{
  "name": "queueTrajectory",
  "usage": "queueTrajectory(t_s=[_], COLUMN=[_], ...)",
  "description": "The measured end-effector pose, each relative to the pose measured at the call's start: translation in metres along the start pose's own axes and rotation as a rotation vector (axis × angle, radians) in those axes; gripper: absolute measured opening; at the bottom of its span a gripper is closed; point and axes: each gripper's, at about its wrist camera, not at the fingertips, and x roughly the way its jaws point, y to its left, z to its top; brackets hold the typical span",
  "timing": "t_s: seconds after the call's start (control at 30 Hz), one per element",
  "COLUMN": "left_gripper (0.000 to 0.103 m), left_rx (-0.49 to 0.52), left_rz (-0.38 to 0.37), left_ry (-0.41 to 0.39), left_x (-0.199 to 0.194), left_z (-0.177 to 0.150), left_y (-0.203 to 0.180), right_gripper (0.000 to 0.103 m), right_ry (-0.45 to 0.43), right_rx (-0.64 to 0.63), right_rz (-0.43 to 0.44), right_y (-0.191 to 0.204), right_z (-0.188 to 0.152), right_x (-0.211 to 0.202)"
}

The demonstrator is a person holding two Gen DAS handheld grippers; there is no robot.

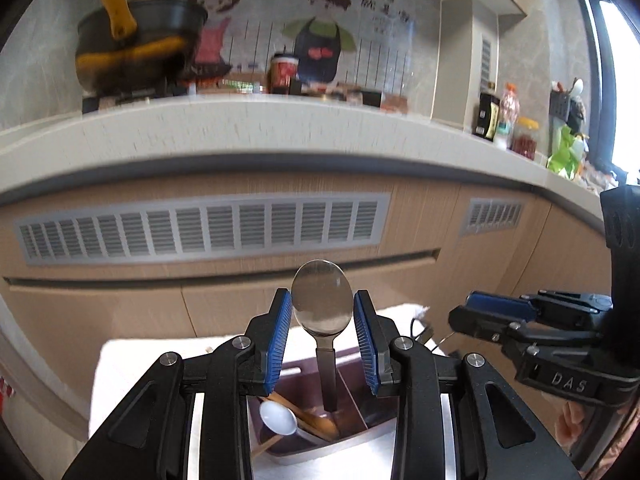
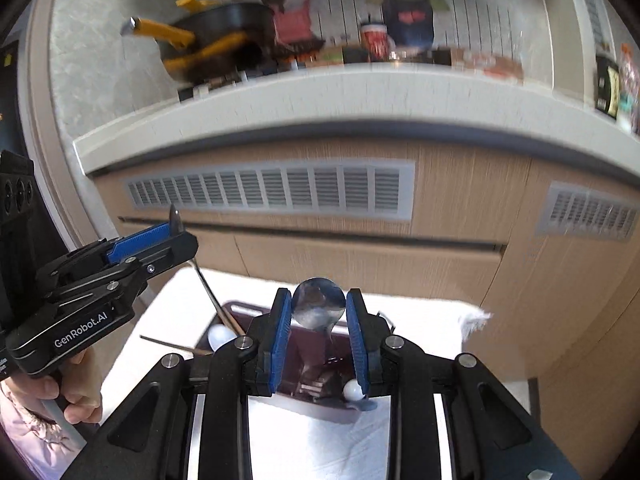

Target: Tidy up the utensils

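Left gripper (image 1: 322,294) dead centre, tongs clamped on the bowl of a steel spoon (image 1: 322,308), one blue pad touching each edge. The spoon stands upright, bowl at twelve o'clock and handle pointing to six, its tip down inside the maroon box (image 1: 380,408) right beside a divider; which compartment, I cannot tell. At seven o'clock from that handle, a white plastic spoon (image 1: 278,418) lies in the box, with wooden sticks (image 1: 308,416) leaning across next to it. The box sits on a white cloth (image 1: 132,368).

Over to the right wrist view: the right gripper (image 2: 318,294) has its tongs closed on the round bowl of a second steel spoon (image 2: 318,308), again bowl up and handle dropping toward the box below. The other gripper shows side-on at nine o'clock, near but apart.

Straight ahead, a wooden cabinet front with a long grey vent (image 1: 200,232) blocks the way, and a pale countertop (image 1: 240,128) overhangs it. Up there: a dark pan (image 1: 140,40) with yellow handles at eleven o'clock, a red cup (image 1: 282,72) at twelve, and bottles (image 1: 490,114) at two. The background is blurred.
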Motion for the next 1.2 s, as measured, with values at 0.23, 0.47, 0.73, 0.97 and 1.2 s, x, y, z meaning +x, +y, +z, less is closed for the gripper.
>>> queueTrajectory(t_s=[0.23, 0.47, 0.73, 0.97, 1.2], left_gripper=[0.042, 0.051, 0.070, 0.079, 0.086], left_rx=[-0.040, -0.037, -0.009, -0.042, -0.067], left_rz=[-0.028, 0.037, 0.112, 0.157, 0.220], left_ry=[0.141, 0.145, 0.044, 0.069, 0.099], left_x=[0.040, 0.014, -0.082, -0.135, -0.162], left_z=[-0.023, -0.033, -0.074, -0.138, -0.188], left_y=[0.004, 0.000, -0.018, -0.035, -0.046], right_gripper=[0.043, 0.050, 0.088, 0.101, 0.102], right_ry=[0.164, 0.070, -0.163, -0.175, -0.136], right_rx=[0.047, 0.044, -0.034, -0.100, -0.037], right_rz=[0.049, -0.017, -0.094, -0.152, -0.214], right_y=[-0.004, -0.004, 0.025, 0.053, 0.060], right_z=[-0.022, -0.036, -0.068, -0.125, -0.176], right_x=[0.044, 0.008, -0.084, -0.112, -0.125])
